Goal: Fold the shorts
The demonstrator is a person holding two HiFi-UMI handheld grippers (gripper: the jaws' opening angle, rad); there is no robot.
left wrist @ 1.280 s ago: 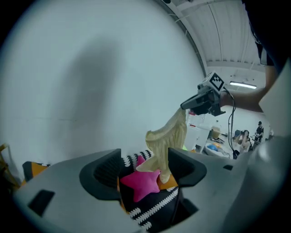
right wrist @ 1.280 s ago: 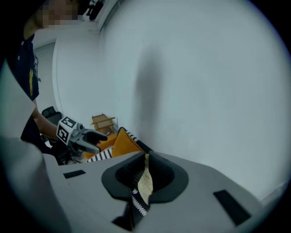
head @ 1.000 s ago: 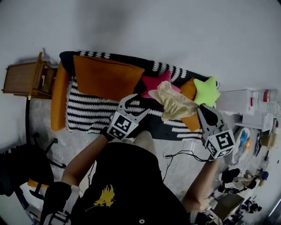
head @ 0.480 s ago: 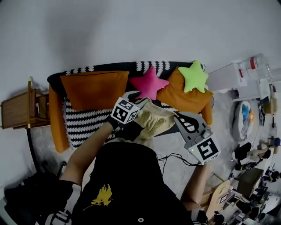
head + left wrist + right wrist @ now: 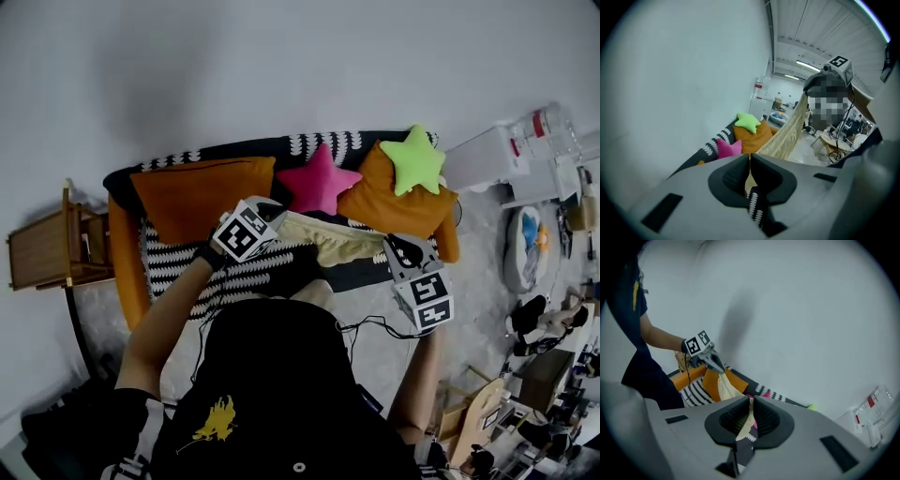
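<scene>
A: Looking steeply down on a sofa [image 5: 127,272] set against a plain white wall [image 5: 281,66], with a black-and-white striped throw [image 5: 178,267] spread over the seat. There's a big orange cushion [image 5: 202,197] at the back on the left and a second orange cushion [image 5: 398,211] on the right.

B: A pink star pillow [image 5: 319,180] sits between those two, and a green star pillow [image 5: 414,159] rests on top of the right one. A wooden stand [image 5: 47,253] is just off the sofa's left end, and there's grey floor [image 5: 375,347] in front.

A: Now the shorts [image 5: 328,239]. They're pale cream with a fine woven texture, stretched into a wide band in the air above the seat, just in front of the pink star.

B: The left gripper [image 5: 274,214] has the left end. Its jaws have just been closing and are now pinched tight, with cream fabric between them. The right gripper [image 5: 398,246] is clamped on the other end, with cloth running down through its jaws.

A: So it's held at both ends and touches the sofa nowhere that I can see.

B: I can't tell which edge is the waistband. The person's black shirt [image 5: 272,394] covers the sofa's front edge. The clutter [image 5: 553,319] on the far right is too small to sort out.
</scene>
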